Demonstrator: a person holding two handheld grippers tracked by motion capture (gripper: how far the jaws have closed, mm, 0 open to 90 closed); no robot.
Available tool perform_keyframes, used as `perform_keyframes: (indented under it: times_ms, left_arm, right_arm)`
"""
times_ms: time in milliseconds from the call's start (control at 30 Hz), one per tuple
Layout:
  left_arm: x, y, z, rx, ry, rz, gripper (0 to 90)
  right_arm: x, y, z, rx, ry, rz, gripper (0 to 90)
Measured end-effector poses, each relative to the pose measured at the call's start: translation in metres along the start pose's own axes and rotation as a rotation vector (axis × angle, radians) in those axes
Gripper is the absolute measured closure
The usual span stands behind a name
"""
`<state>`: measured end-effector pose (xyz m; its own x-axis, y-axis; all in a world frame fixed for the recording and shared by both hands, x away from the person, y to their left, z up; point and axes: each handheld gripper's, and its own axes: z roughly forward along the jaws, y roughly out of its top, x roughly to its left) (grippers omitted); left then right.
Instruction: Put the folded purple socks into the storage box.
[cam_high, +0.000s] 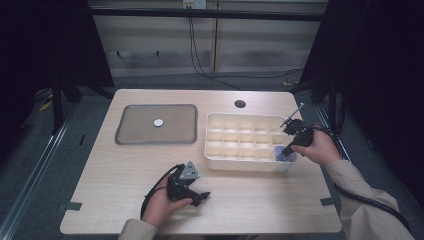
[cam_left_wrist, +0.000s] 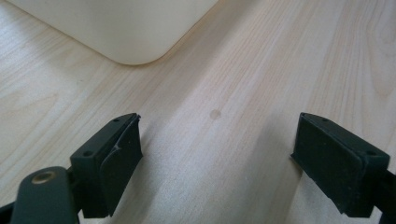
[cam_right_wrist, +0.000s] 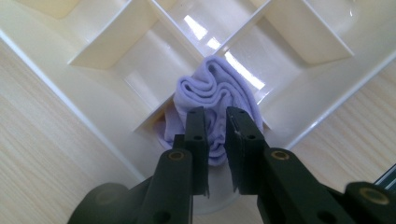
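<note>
A crumpled lilac cloth (cam_right_wrist: 215, 86) lies in the corner compartment of a cream divided tray (cam_right_wrist: 299, 37). My right gripper (cam_right_wrist: 215, 114) is shut on the cloth's near folds, with fabric pinched between the jaws. From above, the right gripper (cam_high: 287, 150) dips into the tray's (cam_high: 240, 165) front right corner, where the cloth (cam_high: 281, 156) shows. My left gripper (cam_high: 202, 196) rests low on the table in front of the tray. It is open (cam_left_wrist: 219, 126) over bare wood, holding nothing, and a rounded corner of the tray (cam_left_wrist: 126, 28) is just ahead of it.
A flat grey tray (cam_high: 135, 131) sits at the table's back left with a small white disc (cam_high: 158, 122) on it. A cable hole (cam_high: 240, 104) is behind the cream tray. The tray's other compartments look empty. Dark frame posts flank the table.
</note>
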<state>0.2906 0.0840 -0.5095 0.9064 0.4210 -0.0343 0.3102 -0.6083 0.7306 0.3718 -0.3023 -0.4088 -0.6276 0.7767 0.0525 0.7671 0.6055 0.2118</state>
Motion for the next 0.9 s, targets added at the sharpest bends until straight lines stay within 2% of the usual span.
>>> perform_keyframes:
  times_ms: [100,133,233,367,667,900]
  left_arm:
    - [0.000,0.000,0.000,0.000,0.000,0.000,14.4]
    - [0.000,0.000,0.000,0.000,0.000,0.000,14.5]
    - [0.000,0.000,0.000,0.000,0.000,0.000,14.5]
    - [0.000,0.000,0.000,0.000,0.000,0.001,14.5]
    - [0.000,0.000,0.000,0.001,-0.002,0.000,14.5]
    - [0.000,0.000,0.000,0.002,-0.002,0.001,14.4]
  right_arm:
    - [0.001,0.001,-0.002,0.000,-0.003,0.010,74.9]
    - [0.000,0.002,-0.003,-0.001,-0.009,-0.003,73.9]
    - [0.000,0.002,-0.005,-0.009,-0.005,0.000,71.2]
    - [0.001,0.004,-0.008,-0.011,-0.006,0.008,63.6]
    - [0.002,0.005,-0.013,-0.029,0.006,-0.006,47.2]
    - [0.003,0.004,-0.016,-0.034,0.009,-0.001,42.9]
